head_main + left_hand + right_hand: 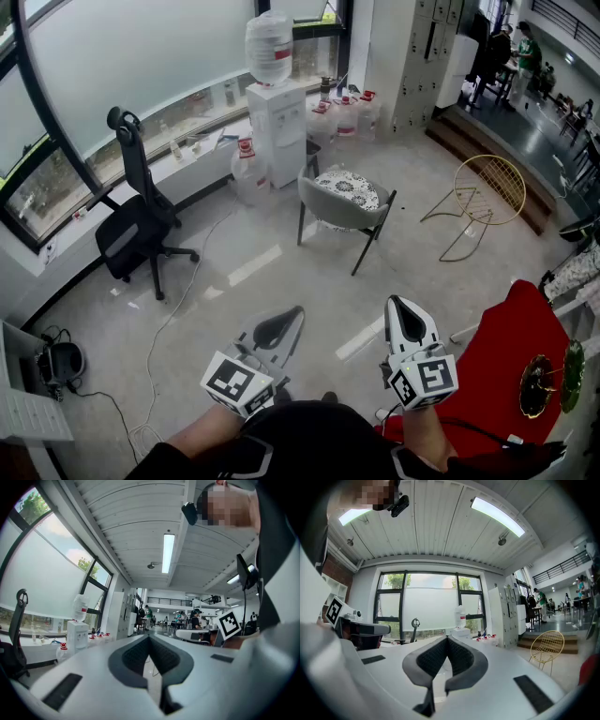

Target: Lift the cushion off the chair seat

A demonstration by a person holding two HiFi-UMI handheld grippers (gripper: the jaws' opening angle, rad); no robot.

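Observation:
A round cushion (349, 187) with a dark-and-white pattern lies on the seat of a grey shell chair (328, 208) standing mid-floor in the head view. Both grippers are held low and near me, well short of the chair. My left gripper (298, 312) points toward it with its jaws together and nothing between them; its own view shows the tips (149, 638) meeting. The right gripper (395, 303) is likewise shut and empty, and its tips (447, 639) touch in the right gripper view.
A black office chair (136, 230) stands at the left by the window. Behind the grey chair are a water dispenser (275, 112) and several water bottles (342, 117). A gold wire chair (487, 192) lies at the right. A red-covered table (506, 361) is close at my right.

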